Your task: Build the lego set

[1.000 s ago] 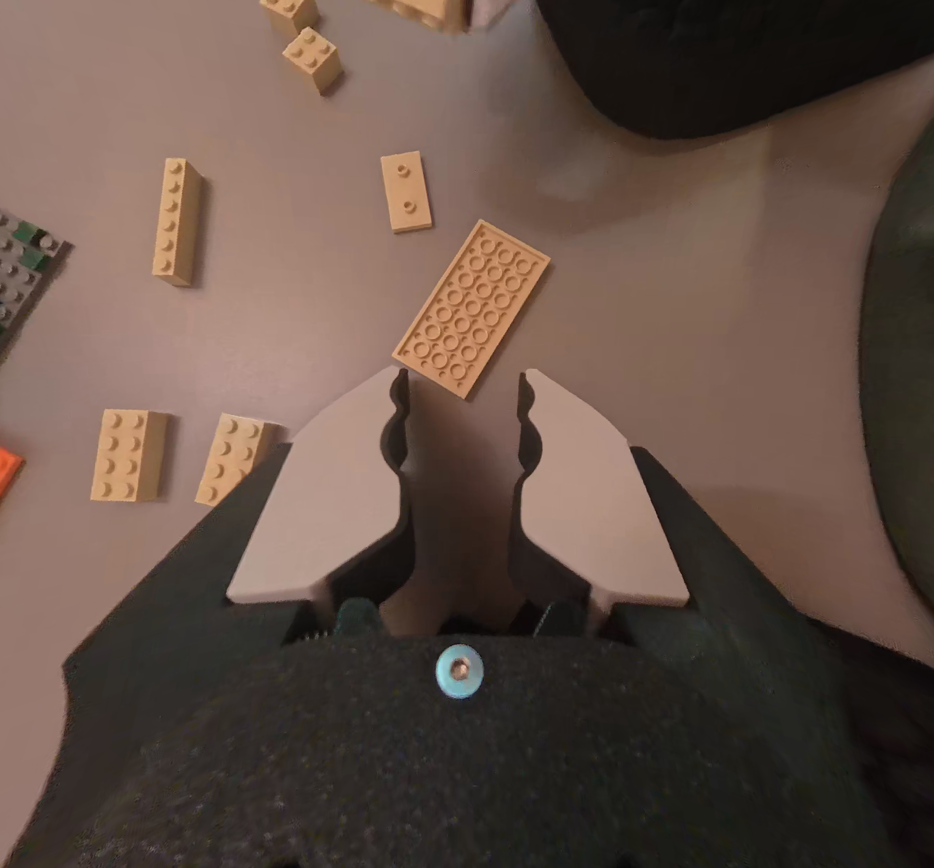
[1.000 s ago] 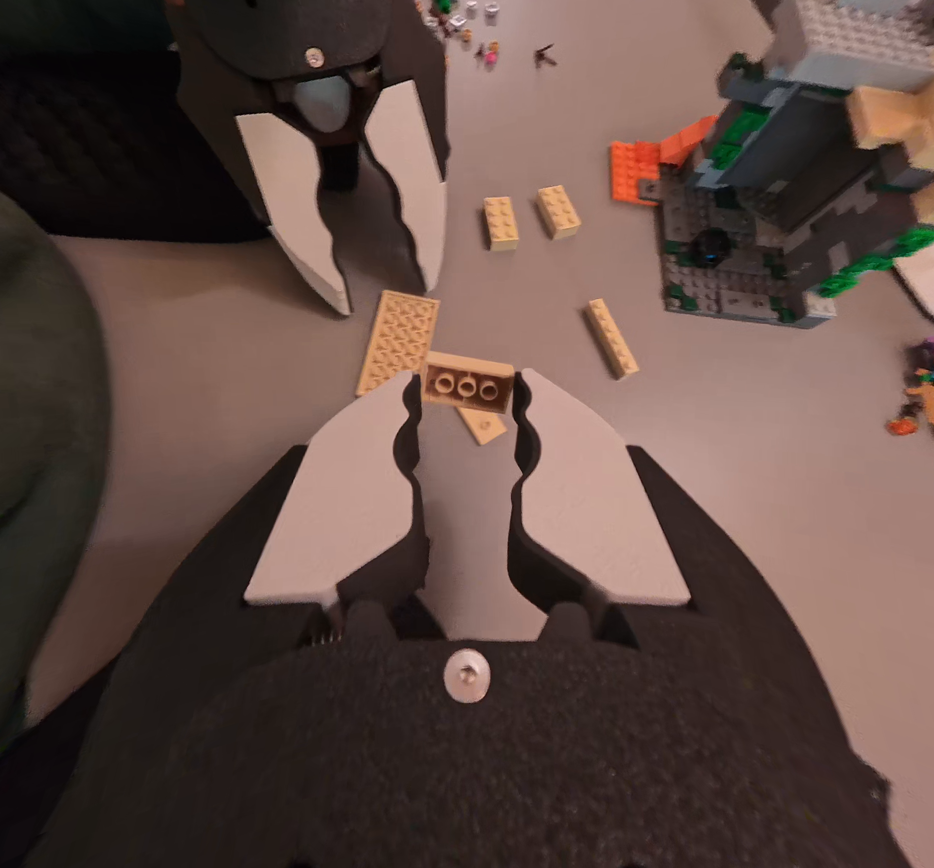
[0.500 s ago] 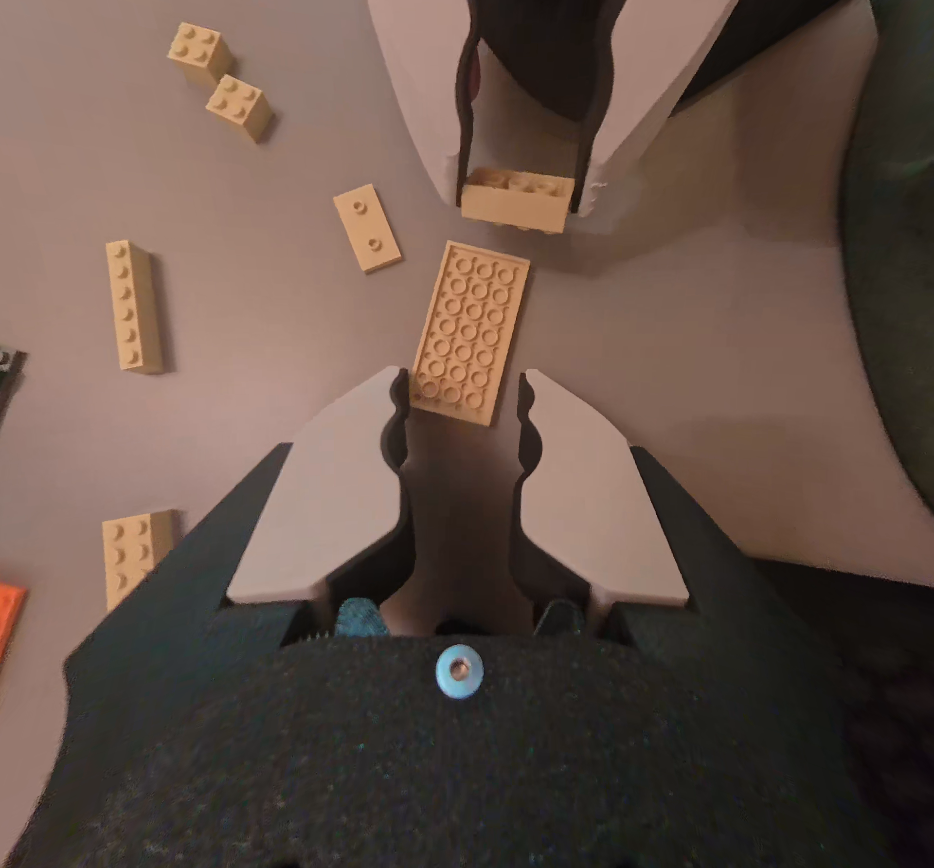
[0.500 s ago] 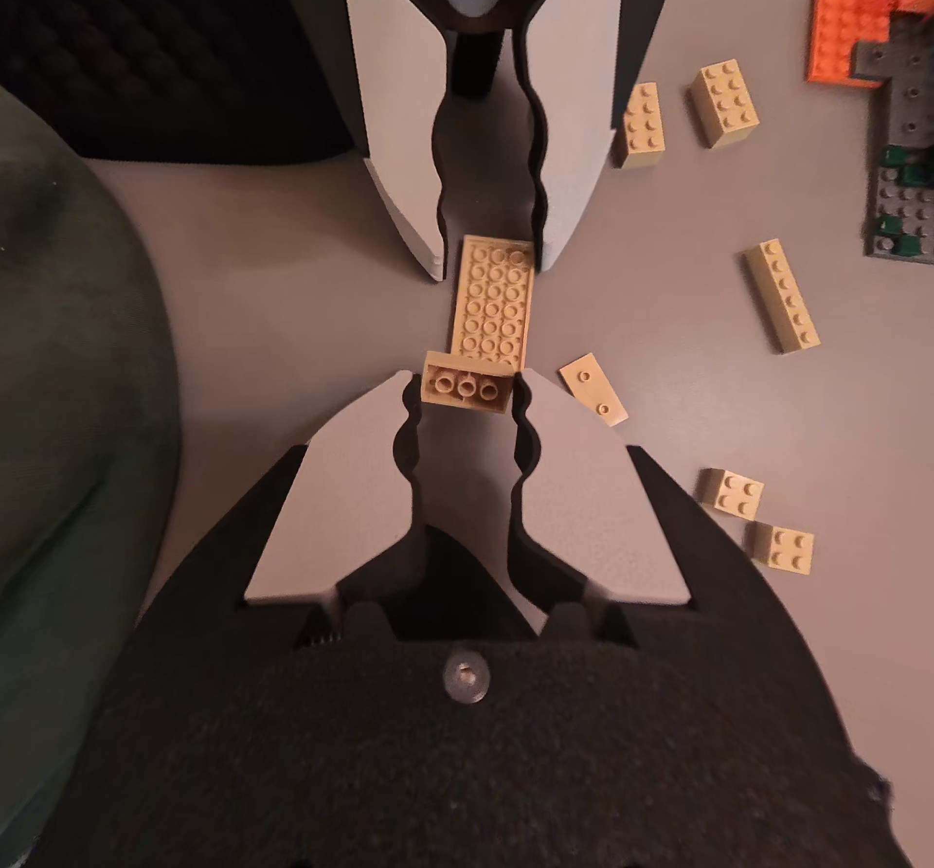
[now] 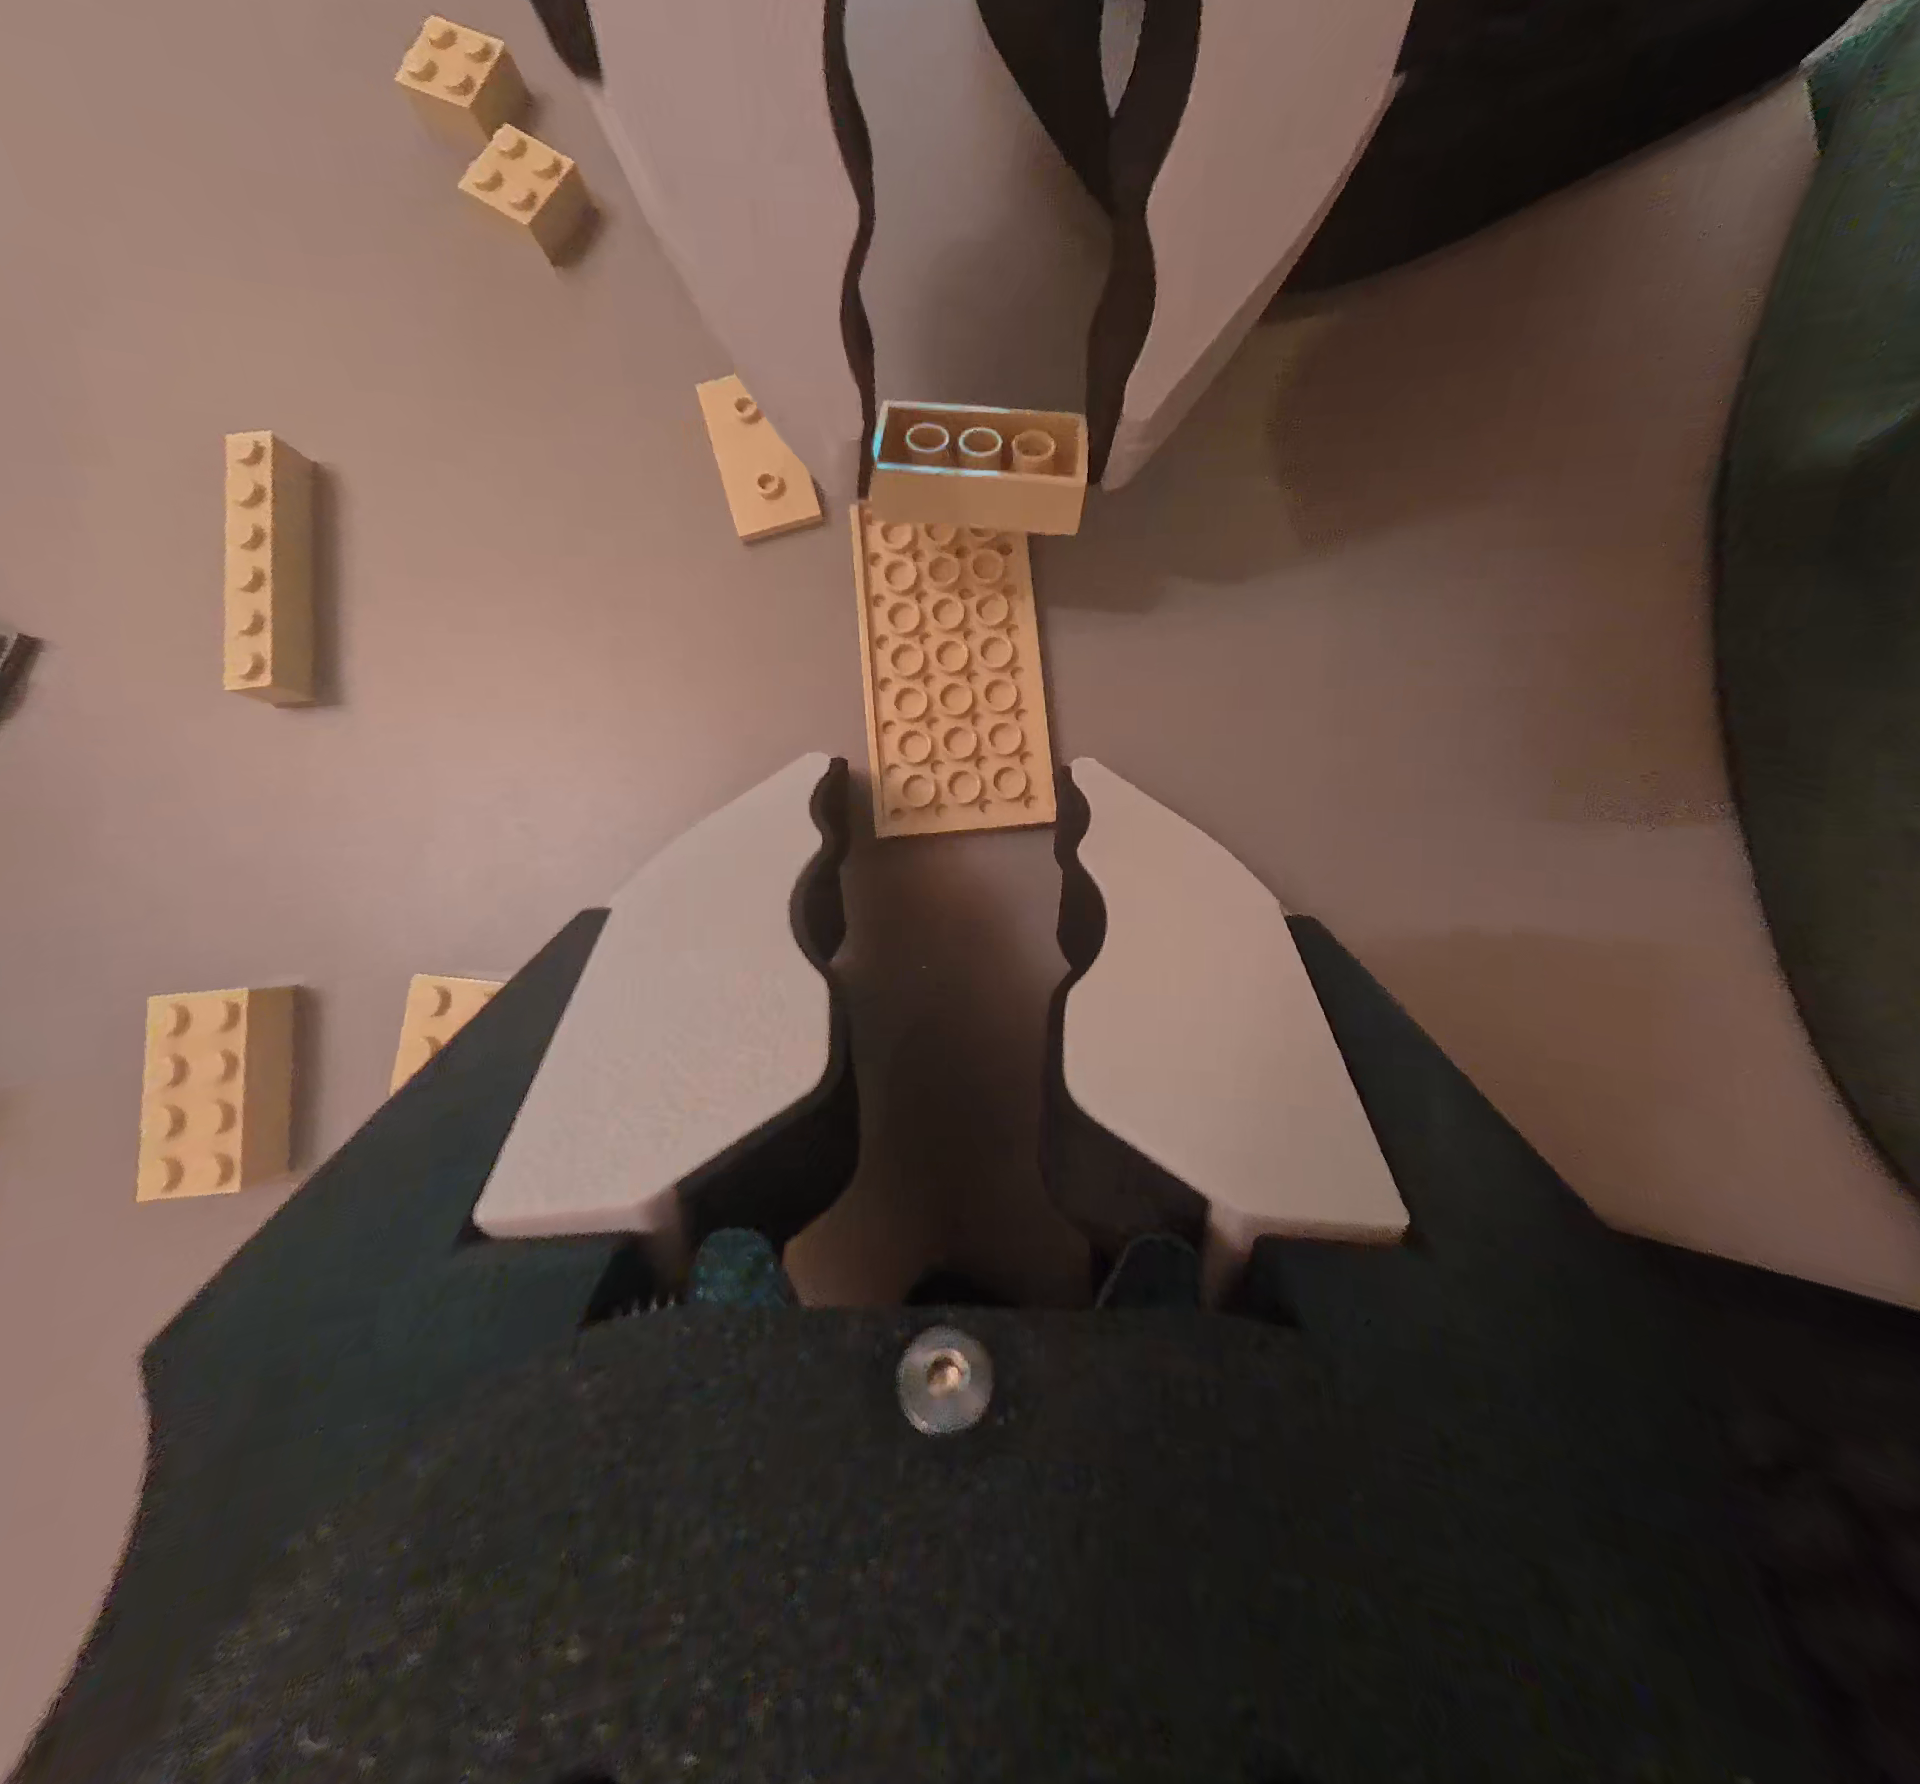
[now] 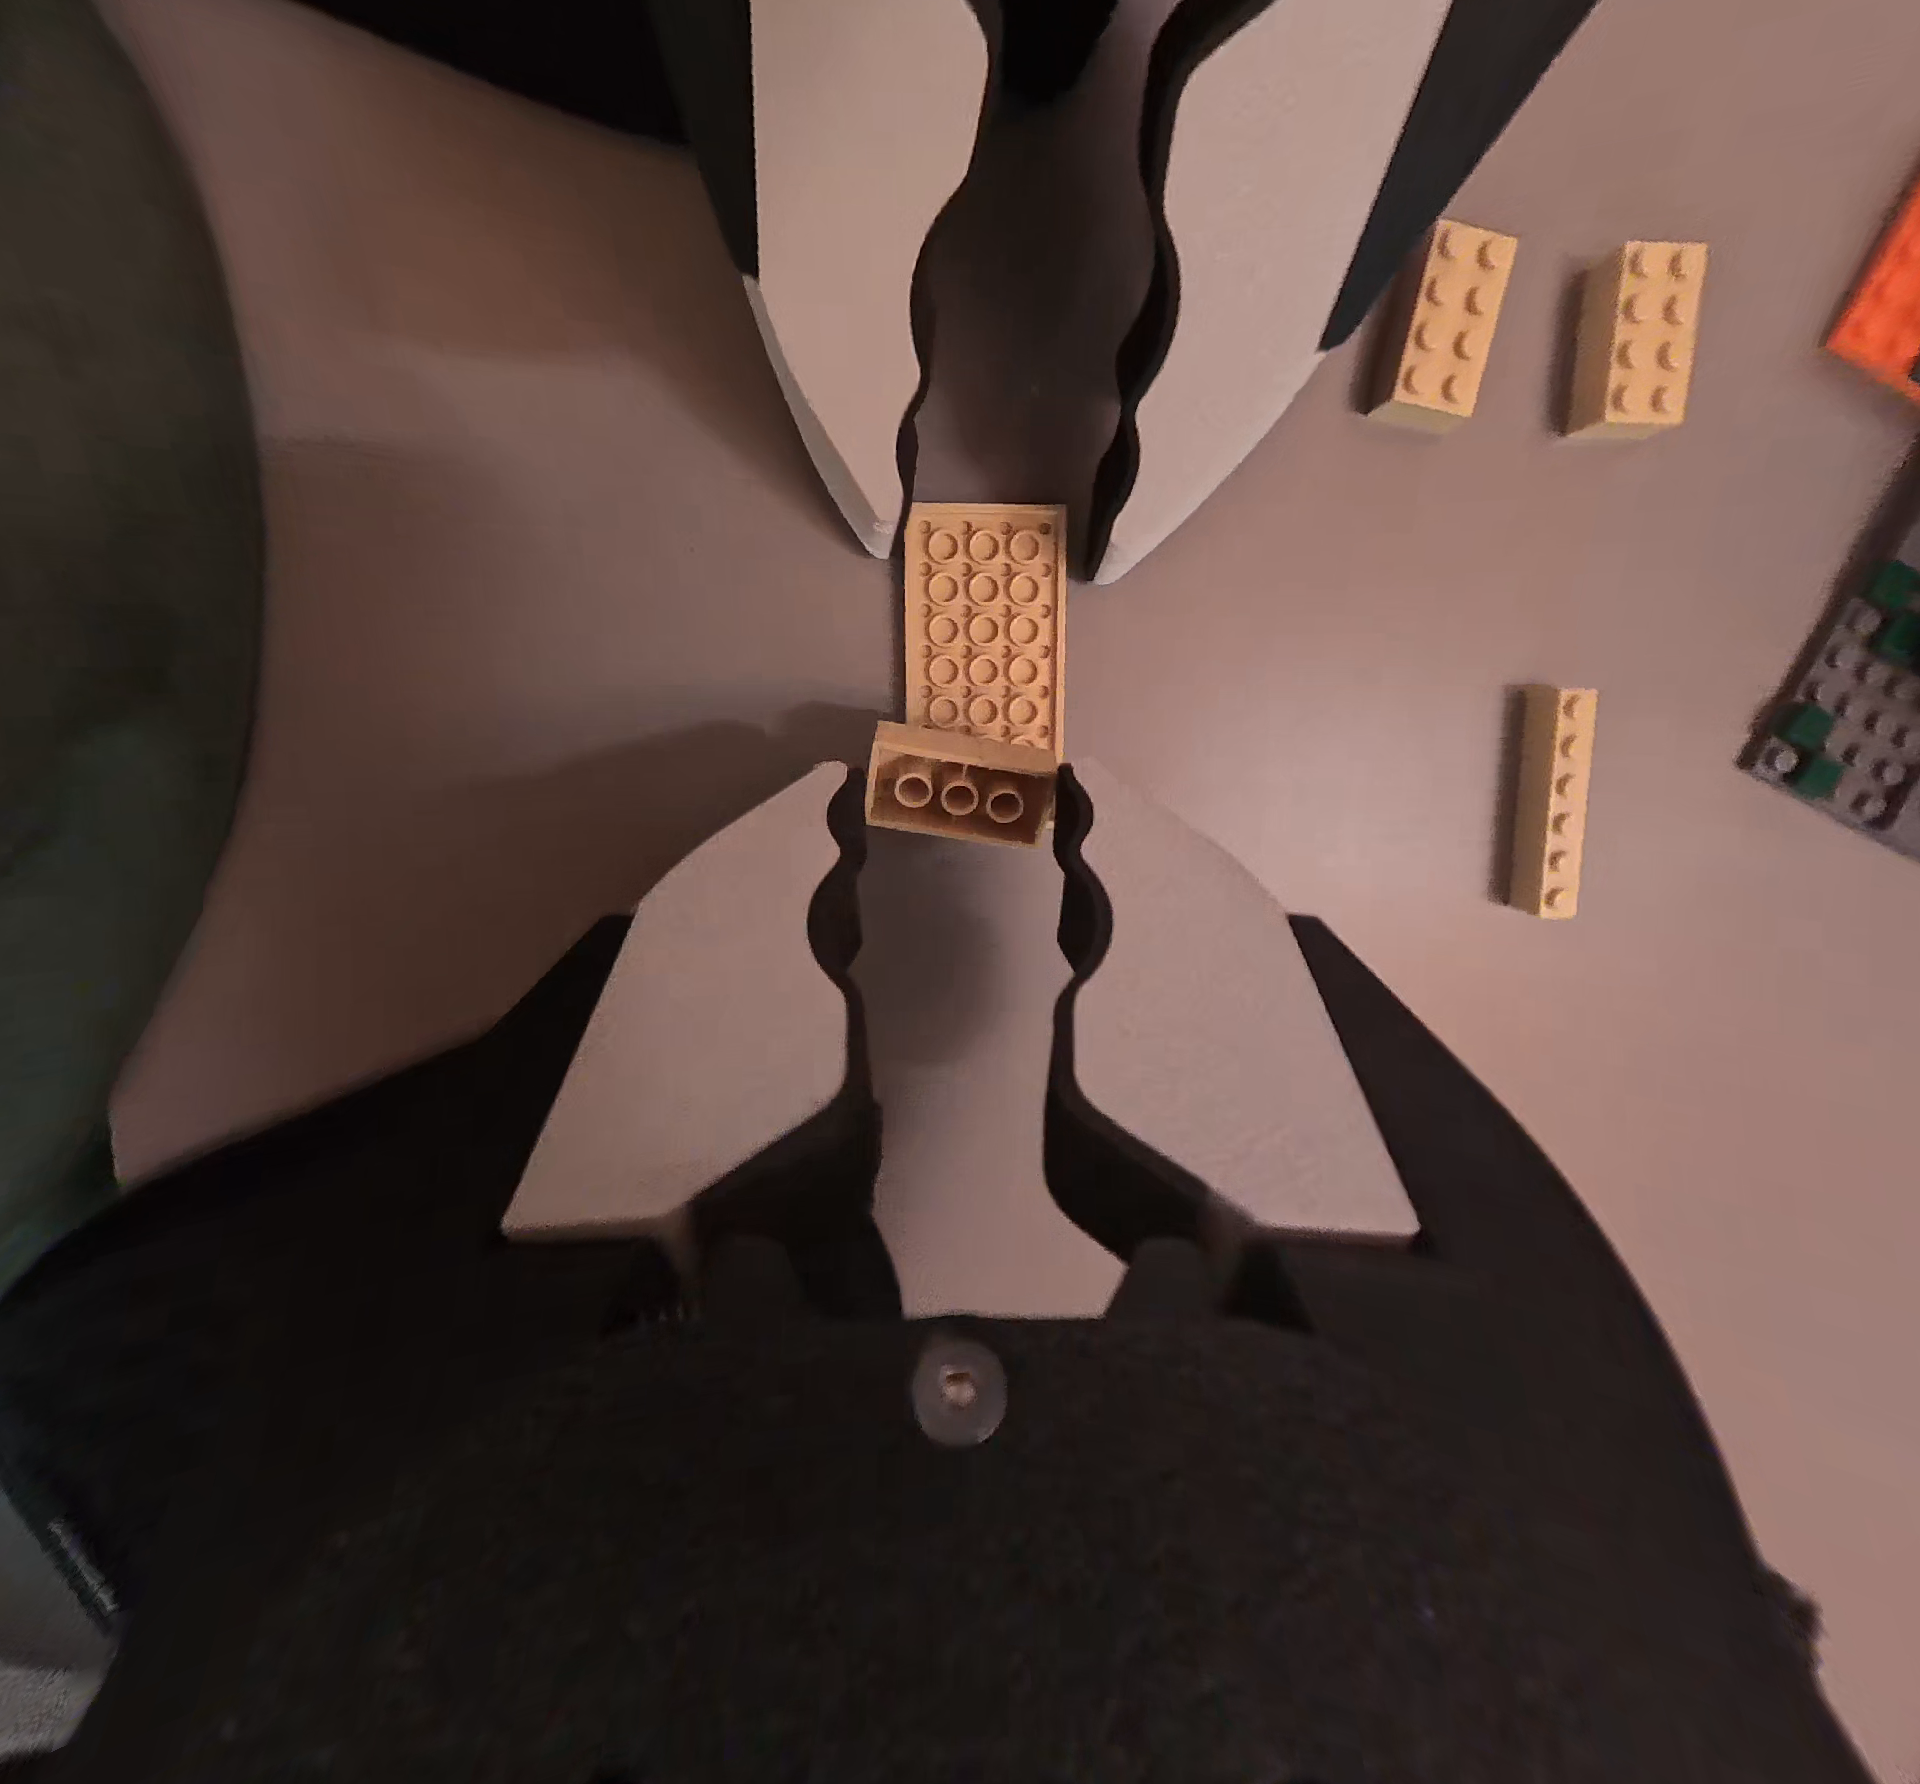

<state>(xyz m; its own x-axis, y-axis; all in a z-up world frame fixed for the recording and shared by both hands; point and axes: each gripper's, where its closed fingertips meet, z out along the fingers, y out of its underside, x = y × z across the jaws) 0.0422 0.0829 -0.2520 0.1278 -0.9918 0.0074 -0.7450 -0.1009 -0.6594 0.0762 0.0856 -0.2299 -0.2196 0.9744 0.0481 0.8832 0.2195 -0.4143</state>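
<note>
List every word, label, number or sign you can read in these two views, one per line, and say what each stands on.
None: no readable writing shows in either view.
The tan plate, the tan brick held by the right gripper, the open left gripper and the loose tan bricks carry only plain studs and tubes.
The grey table bears no print.

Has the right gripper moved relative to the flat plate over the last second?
Yes. The right gripper, shut on a tan brick, has come in toward the plate; the brick now overlaps the plate's end farthest from the left gripper.
</note>
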